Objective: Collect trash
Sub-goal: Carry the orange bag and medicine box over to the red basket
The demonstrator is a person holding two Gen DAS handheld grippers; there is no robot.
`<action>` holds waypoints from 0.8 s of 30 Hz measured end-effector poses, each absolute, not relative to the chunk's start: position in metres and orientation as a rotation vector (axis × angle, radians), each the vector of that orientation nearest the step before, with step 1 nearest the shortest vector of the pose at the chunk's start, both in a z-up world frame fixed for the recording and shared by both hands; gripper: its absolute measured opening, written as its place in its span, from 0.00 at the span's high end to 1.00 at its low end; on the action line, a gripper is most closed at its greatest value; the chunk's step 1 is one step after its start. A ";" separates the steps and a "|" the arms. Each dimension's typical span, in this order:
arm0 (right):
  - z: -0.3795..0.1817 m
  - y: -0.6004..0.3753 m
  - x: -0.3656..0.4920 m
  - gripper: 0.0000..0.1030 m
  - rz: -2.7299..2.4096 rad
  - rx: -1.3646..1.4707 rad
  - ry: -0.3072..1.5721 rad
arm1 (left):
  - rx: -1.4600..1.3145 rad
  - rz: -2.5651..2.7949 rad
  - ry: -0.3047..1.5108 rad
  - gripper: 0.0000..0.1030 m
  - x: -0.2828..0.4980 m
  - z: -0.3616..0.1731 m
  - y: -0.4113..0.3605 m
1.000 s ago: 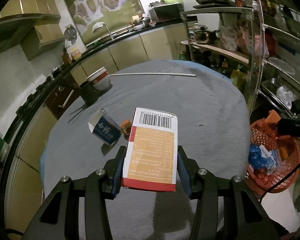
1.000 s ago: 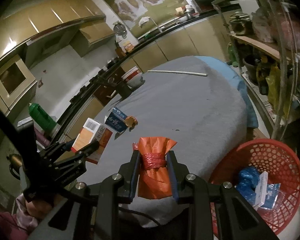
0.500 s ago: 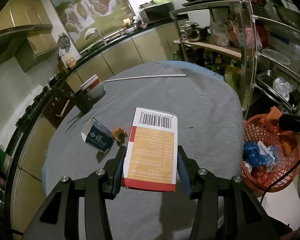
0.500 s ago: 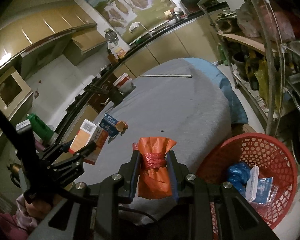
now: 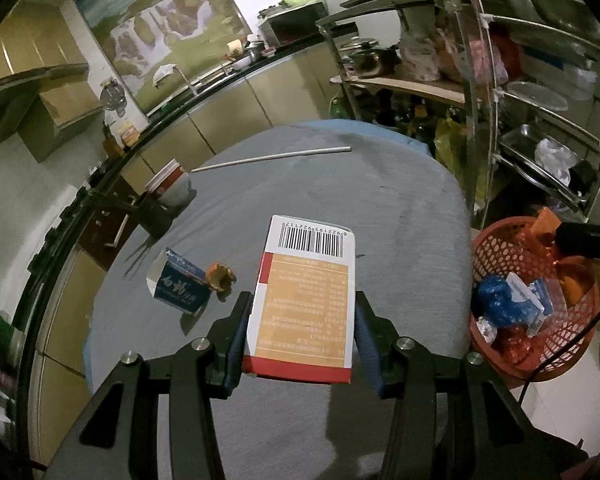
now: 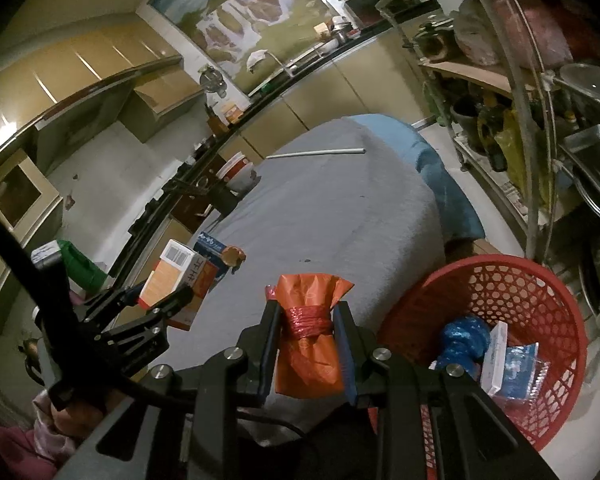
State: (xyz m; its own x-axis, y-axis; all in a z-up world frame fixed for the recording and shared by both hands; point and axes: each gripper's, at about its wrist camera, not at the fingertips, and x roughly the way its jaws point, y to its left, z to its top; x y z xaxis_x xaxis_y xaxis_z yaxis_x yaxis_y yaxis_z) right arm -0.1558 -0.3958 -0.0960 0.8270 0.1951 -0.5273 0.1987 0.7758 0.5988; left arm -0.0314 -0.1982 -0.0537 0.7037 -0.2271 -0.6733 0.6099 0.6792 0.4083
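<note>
Matt grey cloth covers the worktop; the box is smooth printed card, the basket glossy red plastic mesh.

The left tool was clamped on a carton; the right tool gripped a tied orange bag, both held level.

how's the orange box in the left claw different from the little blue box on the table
The orange box is held off the table in the left claw; the blue box lies loose on the grey table. The orange box looks larger and shows a barcode; the blue box shows white lettering. Both are cardboard cartons, neither yet in the red basket.
</note>
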 end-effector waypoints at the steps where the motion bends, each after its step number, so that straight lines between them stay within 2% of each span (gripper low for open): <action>1: -0.097 -0.397 -0.157 0.72 -0.004 0.697 0.609 | 0.674 -0.509 0.626 0.51 -0.032 -0.054 -0.200; 24: -0.109 -0.419 -0.178 0.72 -0.049 0.759 0.600 | 0.734 -0.563 0.631 0.51 -0.048 -0.065 -0.229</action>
